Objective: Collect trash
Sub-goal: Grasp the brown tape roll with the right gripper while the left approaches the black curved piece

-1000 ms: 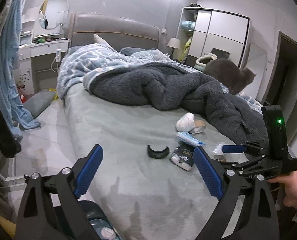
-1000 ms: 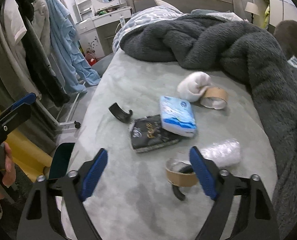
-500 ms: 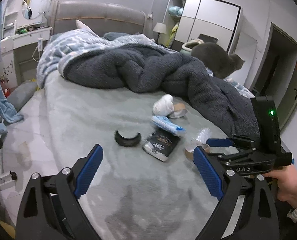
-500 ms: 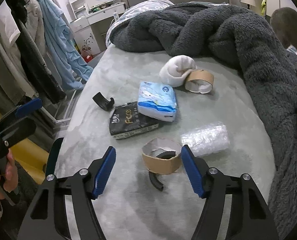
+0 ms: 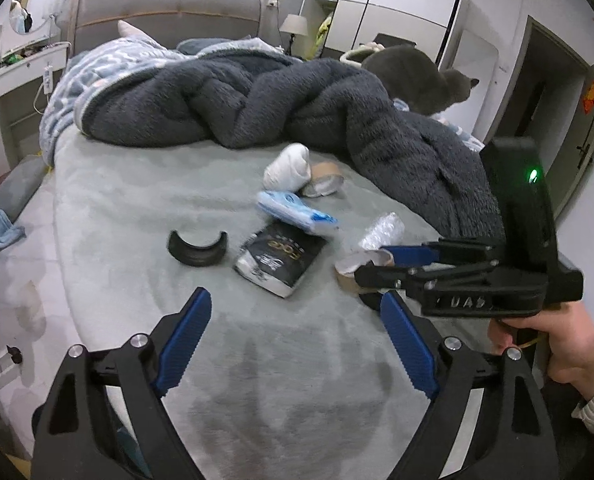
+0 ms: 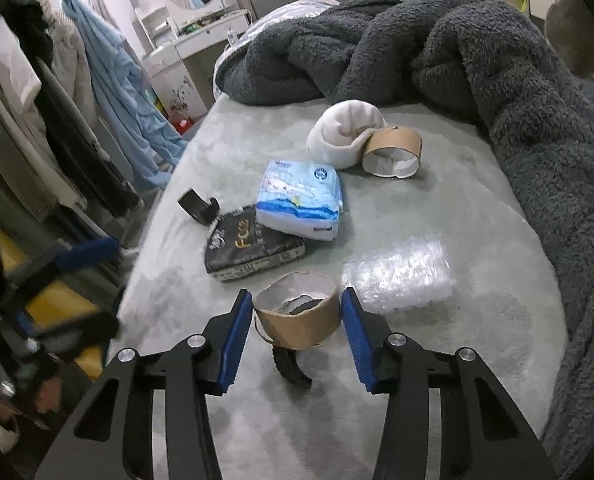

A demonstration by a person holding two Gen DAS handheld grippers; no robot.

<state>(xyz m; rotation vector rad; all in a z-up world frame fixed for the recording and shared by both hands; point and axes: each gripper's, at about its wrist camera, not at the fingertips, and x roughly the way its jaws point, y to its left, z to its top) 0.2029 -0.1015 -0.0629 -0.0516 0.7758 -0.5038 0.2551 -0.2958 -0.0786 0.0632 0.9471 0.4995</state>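
Two grippers over the bed (image 6: 477, 208), one closing.
Right gripper (image 6: 297, 314) has just been closing onto the cardboard ring (image 6: 297, 312); squeeze gently, lift straight. Left gripper (image 5: 297, 340) gapes empty.

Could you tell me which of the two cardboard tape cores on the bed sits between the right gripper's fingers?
The near tape core, standing upright beside the bubble wrap; the other core lies tilted against the white bundle.
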